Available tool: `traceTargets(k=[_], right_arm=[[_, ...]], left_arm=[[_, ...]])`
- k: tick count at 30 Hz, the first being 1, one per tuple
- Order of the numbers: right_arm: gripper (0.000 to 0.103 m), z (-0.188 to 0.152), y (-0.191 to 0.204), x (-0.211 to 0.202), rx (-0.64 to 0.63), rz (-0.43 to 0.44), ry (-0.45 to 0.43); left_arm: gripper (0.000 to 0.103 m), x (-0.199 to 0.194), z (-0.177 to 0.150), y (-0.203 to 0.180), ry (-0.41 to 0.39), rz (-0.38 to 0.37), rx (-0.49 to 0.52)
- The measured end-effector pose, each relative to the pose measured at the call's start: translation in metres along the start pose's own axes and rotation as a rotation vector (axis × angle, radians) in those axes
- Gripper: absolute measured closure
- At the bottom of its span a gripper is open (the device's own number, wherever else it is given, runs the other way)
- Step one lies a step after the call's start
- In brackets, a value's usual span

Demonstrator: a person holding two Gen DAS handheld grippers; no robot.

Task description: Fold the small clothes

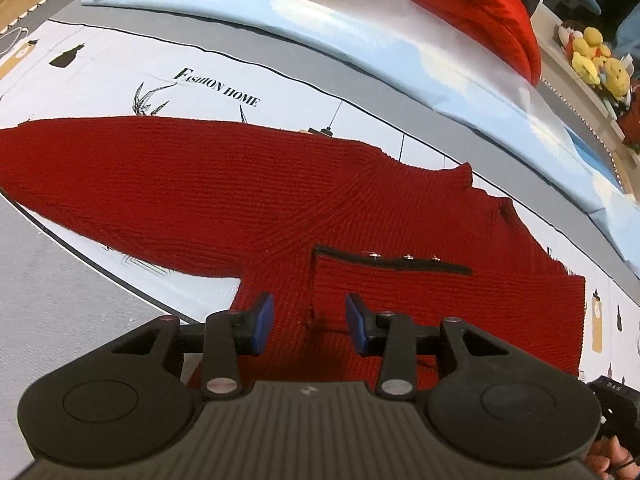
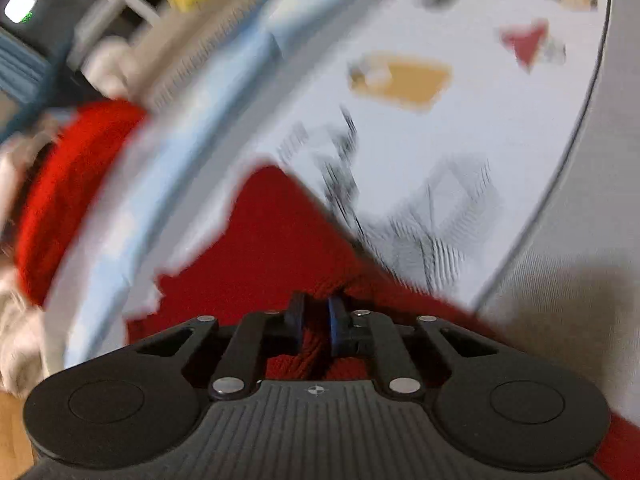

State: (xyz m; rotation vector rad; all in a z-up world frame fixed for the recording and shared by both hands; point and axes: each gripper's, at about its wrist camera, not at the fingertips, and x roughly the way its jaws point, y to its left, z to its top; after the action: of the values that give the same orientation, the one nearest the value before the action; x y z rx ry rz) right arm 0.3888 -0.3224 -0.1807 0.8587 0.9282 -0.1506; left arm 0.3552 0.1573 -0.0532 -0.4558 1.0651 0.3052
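While sweater [image 1: 248,184] lies flat on bed sheet [image 1: 120,76]:
left gripper [image 1: 310,324]: open, hovering over pocket [image 1: 384,284]
right gripper [image 2: 316,320]: clamped on knit
handling: soft, floppy, stretchy; grab hem or sleeve edges

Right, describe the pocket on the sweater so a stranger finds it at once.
A dark red knit sweater lies flat on the printed bedsheet. Its patch pocket sits just ahead of the left gripper, alone in having a black top edge.

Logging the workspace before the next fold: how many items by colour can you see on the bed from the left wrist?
Red: 2, the knit sweater laid flat and a red cushion.
Pale blue: 1, the quilt.
Yellow: 1 cluster of plush toys, individual count unclear.
Total: 4.
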Motion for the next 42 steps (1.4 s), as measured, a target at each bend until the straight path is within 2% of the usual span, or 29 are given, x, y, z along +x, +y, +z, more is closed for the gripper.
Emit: traceTargets(k=[1,2,5,6,8,11,13,16,20,21,22,23,25,28,29,30,32,33,35,37,39,40,42], right_arm=[[0.084,0.0,-0.001,0.004,0.003,-0.014,0.043],[0.083,-0.001,0.001,0.001,0.009,-0.025,0.043],[0.081,-0.007,0.024,-0.019,-0.109,-0.014,-0.039],[0.076,-0.009,0.033,-0.021,-0.151,0.006,-0.049],[0.073,-0.013,0.037,-0.016,-0.156,0.027,-0.024],[0.072,-0.019,0.03,-0.003,-0.092,-0.045,0.048],[0.072,-0.025,0.034,-0.006,-0.117,-0.067,0.03],[0.072,-0.03,0.053,-0.014,-0.226,0.015,-0.006],[0.072,-0.031,0.07,-0.022,-0.348,0.068,-0.045],[0.072,-0.031,0.071,-0.021,-0.357,0.074,-0.04],[0.072,-0.031,0.072,-0.02,-0.361,0.078,-0.032],[0.071,-0.03,0.073,-0.018,-0.361,0.083,-0.023],[0.071,-0.029,0.075,-0.016,-0.361,0.094,0.001],[0.071,-0.03,0.074,-0.009,-0.365,0.088,0.015],[0.071,-0.03,0.072,-0.007,-0.359,0.074,0.013],[0.071,-0.029,0.069,-0.003,-0.352,0.044,0.008],[0.071,-0.028,0.062,0.005,-0.328,-0.027,0.02],[0.071,-0.028,0.058,0.008,-0.312,-0.046,0.033],[0.072,-0.027,0.051,0.013,-0.285,-0.058,0.053],[0.072,-0.028,0.052,0.012,-0.295,-0.06,0.05],[0.071,-0.031,0.057,0.008,-0.321,-0.065,0.026],[0.071,-0.033,0.06,0.007,-0.343,-0.063,0.013],[0.071,-0.036,0.064,0.008,-0.381,-0.067,0.009]], left_arm=[[0.059,0.001,0.0,0.001,0.0,0.002,-0.004],[0.059,0.001,0.001,0.002,-0.001,0.003,-0.008],[0.059,0.009,0.002,0.008,0.011,0.007,-0.026],[0.059,0.013,0.002,0.012,0.031,-0.009,-0.052],[0.059,0.024,0.001,0.019,0.079,-0.061,-0.116],[0.059,0.039,-0.003,0.024,0.133,-0.107,-0.189],[0.059,0.049,-0.006,0.026,0.155,-0.145,-0.228],[0.059,0.065,-0.01,0.028,0.175,-0.174,-0.284],[0.06,0.08,-0.015,0.036,0.17,-0.184,-0.37],[0.065,0.082,-0.015,0.035,0.155,-0.188,-0.368],[0.075,0.081,-0.013,0.033,0.134,-0.182,-0.351],[0.094,0.076,-0.01,0.028,0.092,-0.153,-0.313],[0.095,0.056,-0.003,0.015,-0.023,-0.143,-0.218],[0.095,0.01,0.004,-0.015,-0.298,-0.152,0.0],[0.094,0.006,0.004,-0.021,-0.334,-0.142,0.044],[0.091,0.011,0.006,-0.021,-0.307,-0.12,0.051],[0.09,0.033,0.007,-0.008,-0.181,-0.055,-0.02],[0.09,0.038,0.007,-0.002,-0.156,-0.016,-0.054],[0.09,0.033,0.01,-0.001,-0.189,0.012,-0.04],[0.085,0.023,0.01,-0.008,-0.249,-0.016,0.008],[0.08,0.028,0.007,-0.011,-0.239,-0.056,0.032],[0.08,0.039,0.006,-0.012,-0.195,-0.061,0.03],[0.079,0.071,0.0,-0.009,-0.034,-0.048,0.008]])
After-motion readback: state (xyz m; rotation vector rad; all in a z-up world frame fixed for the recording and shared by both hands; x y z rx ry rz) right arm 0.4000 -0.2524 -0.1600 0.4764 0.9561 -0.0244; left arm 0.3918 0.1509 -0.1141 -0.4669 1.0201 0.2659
